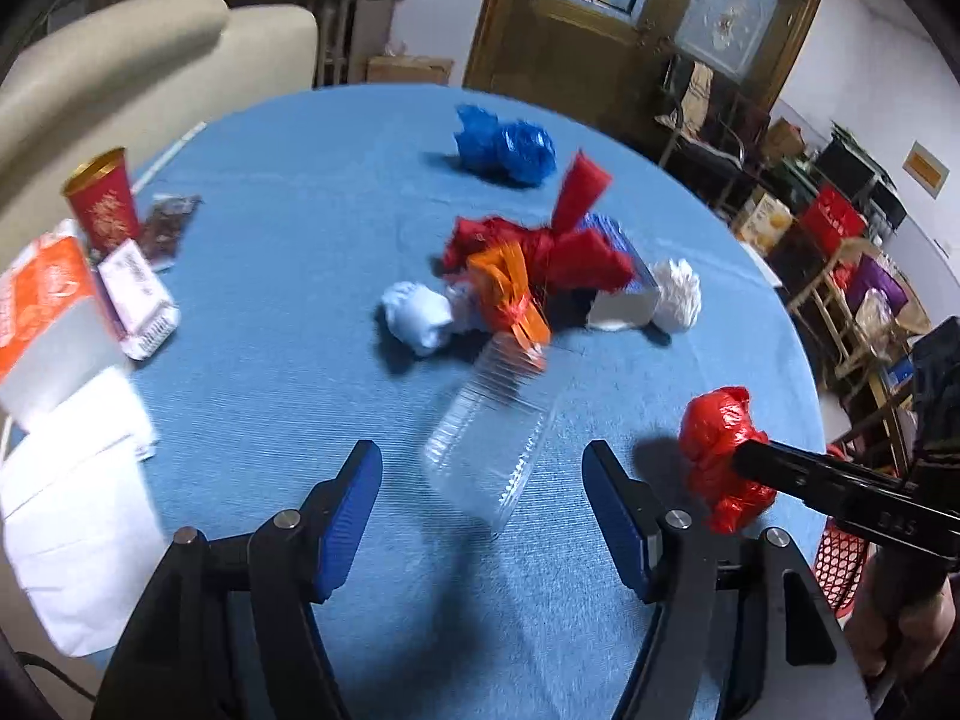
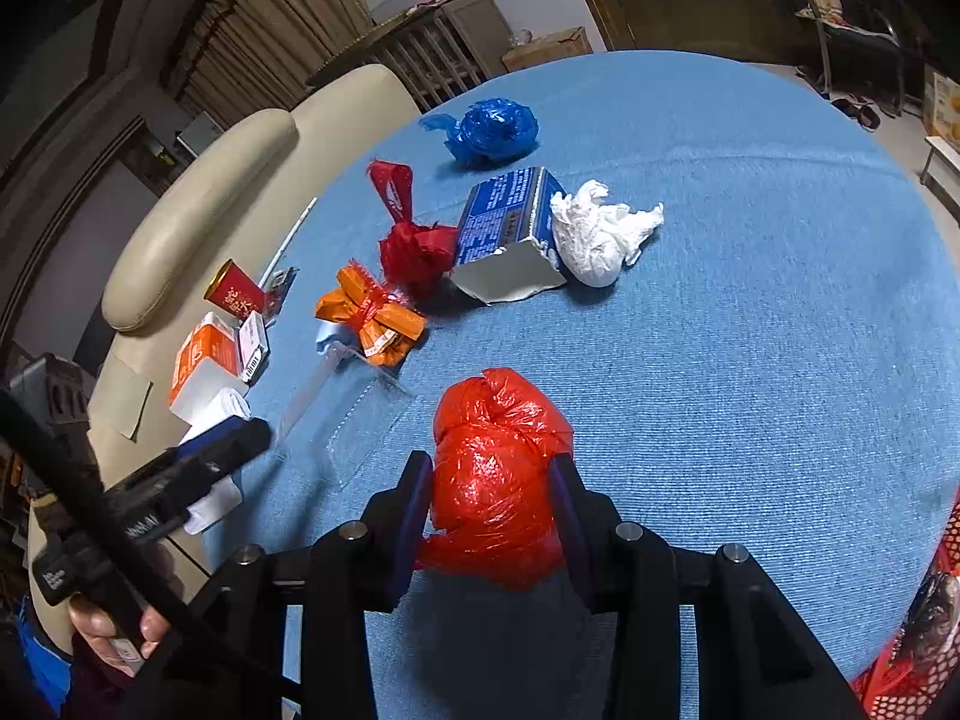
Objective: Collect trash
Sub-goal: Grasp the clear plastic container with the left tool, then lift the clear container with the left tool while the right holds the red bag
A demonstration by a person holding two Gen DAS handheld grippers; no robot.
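Observation:
My right gripper (image 2: 492,480) is shut on a crumpled red plastic bag (image 2: 495,468), held just above the blue table (image 2: 750,360); the bag also shows in the left wrist view (image 1: 723,456). My left gripper (image 1: 483,468) is open and empty, its fingers on either side of a clear plastic container (image 1: 489,438) without touching it. Further out lie an orange wrapper (image 1: 510,288), a red bag (image 1: 540,246), a blue carton (image 2: 510,222), white wads (image 1: 420,315) (image 2: 594,234) and a blue bag (image 1: 504,144).
A red cup (image 1: 105,198), an orange-white carton (image 1: 48,312), a small pink-white box (image 1: 138,294) and white paper (image 1: 78,516) sit at the table's left edge. A beige sofa (image 1: 132,60) stands behind. A red mesh basket (image 1: 840,558) hangs off the right edge.

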